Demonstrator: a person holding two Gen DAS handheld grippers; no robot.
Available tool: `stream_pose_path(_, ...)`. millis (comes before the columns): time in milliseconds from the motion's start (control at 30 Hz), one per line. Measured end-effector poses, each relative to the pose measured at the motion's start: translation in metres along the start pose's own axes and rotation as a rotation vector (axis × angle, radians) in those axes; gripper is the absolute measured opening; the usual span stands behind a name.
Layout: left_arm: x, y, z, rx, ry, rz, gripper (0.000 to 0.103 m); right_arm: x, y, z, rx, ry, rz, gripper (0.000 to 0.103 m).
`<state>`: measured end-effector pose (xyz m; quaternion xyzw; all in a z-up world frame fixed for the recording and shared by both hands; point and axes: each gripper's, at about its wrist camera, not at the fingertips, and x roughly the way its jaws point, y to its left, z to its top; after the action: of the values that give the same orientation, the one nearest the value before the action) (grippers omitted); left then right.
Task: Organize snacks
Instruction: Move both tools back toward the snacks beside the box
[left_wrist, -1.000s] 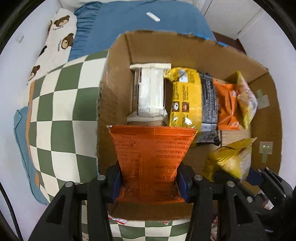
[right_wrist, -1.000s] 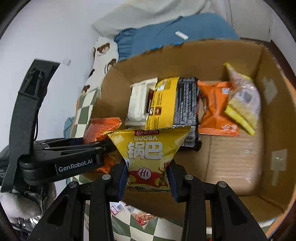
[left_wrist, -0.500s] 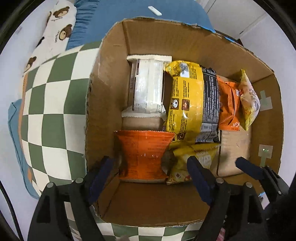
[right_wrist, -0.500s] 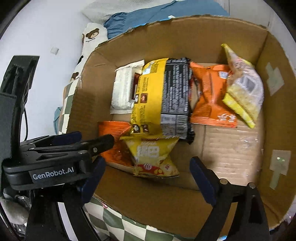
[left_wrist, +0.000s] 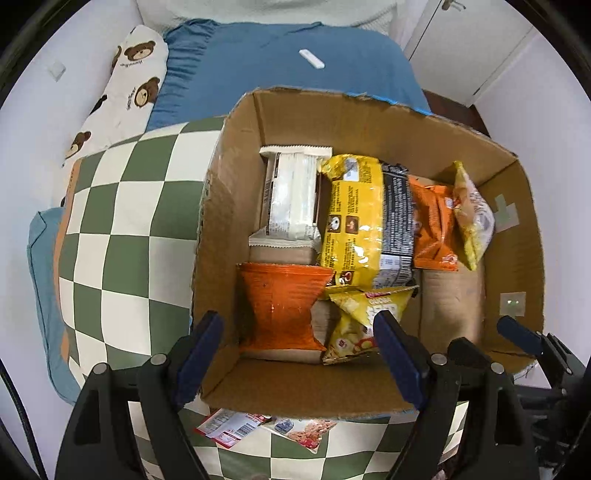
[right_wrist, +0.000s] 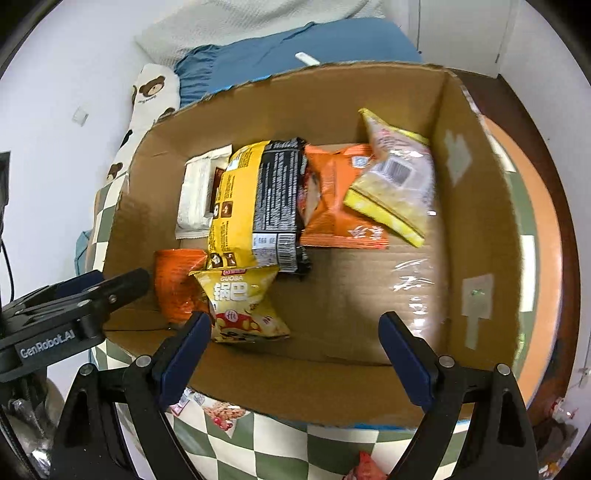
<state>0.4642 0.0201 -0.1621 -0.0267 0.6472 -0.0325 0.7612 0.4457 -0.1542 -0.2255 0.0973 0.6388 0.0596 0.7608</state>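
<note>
An open cardboard box (left_wrist: 236, 192) (right_wrist: 480, 229) sits on a checked cloth. Inside lie an orange packet (left_wrist: 282, 306) (right_wrist: 173, 284) at the near left and a yellow GUOBA packet (left_wrist: 354, 325) (right_wrist: 240, 306) beside it. Behind them lie a white packet (left_wrist: 291, 199) (right_wrist: 197, 192), a large yellow-and-black bag (left_wrist: 365, 221) (right_wrist: 258, 206), another orange packet (left_wrist: 434, 225) (right_wrist: 336, 206) and a pale yellow packet (left_wrist: 471, 214) (right_wrist: 395, 181). My left gripper (left_wrist: 297, 358) is open and empty above the box's near wall. My right gripper (right_wrist: 295, 354) is open and empty to its right.
The green-and-white checked cloth (left_wrist: 122, 221) covers a bed with a blue sheet (left_wrist: 280, 70) and a bear-print pillow (left_wrist: 125, 88). More snack packets (left_wrist: 258, 428) (right_wrist: 221, 410) lie on the cloth in front of the box. The box's right floor (right_wrist: 369, 288) is bare cardboard.
Both grippers let go of their packets, the orange one from the left and the yellow GUOBA one from the right, opened wide, and drew back from the box.
</note>
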Motion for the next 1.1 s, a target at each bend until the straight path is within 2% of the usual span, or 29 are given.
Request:
stream_pose_path(267,-0.032,-0.006,-0.014,0.014,-0.105,0.018,0.083,-0.039,-0.003,-0.014,-0.009,-0.102,-0.036,0.094)
stream_pose_path(600,-0.101,-0.017,-0.059,0.056,-0.301,-0.006,0.083,-0.109,0.013,-0.053,-0.068,-0.295,-0.090,0.094)
stream_pose_path(733,-0.127,-0.019,-0.079,0.064,-0.361,-0.032,0.083,-0.136,0.017,-0.072,-0.062,-0.353,-0.068,0.094)
stream_pose_path(900,-0.136,-0.009,-0.102,0.068,-0.389,-0.025,0.083,-0.143,0.018,-0.098,-0.030,-0.346,0.013,0.094)
stream_pose_path(1000,-0.115,0.004,-0.114,0.079,-0.344,0.013,0.083,-0.120,0.017,-0.115,0.000,-0.292,0.070,0.093)
stream_pose_path(1033,-0.105,0.007,-0.118,0.087,-0.320,0.030,0.083,-0.108,0.017,-0.121,0.012,-0.268,0.088,0.091)
stream_pose_path(1100,-0.075,0.019,-0.127,0.112,-0.246,0.069,0.083,-0.084,0.018,-0.130,0.032,-0.217,0.138,0.063)
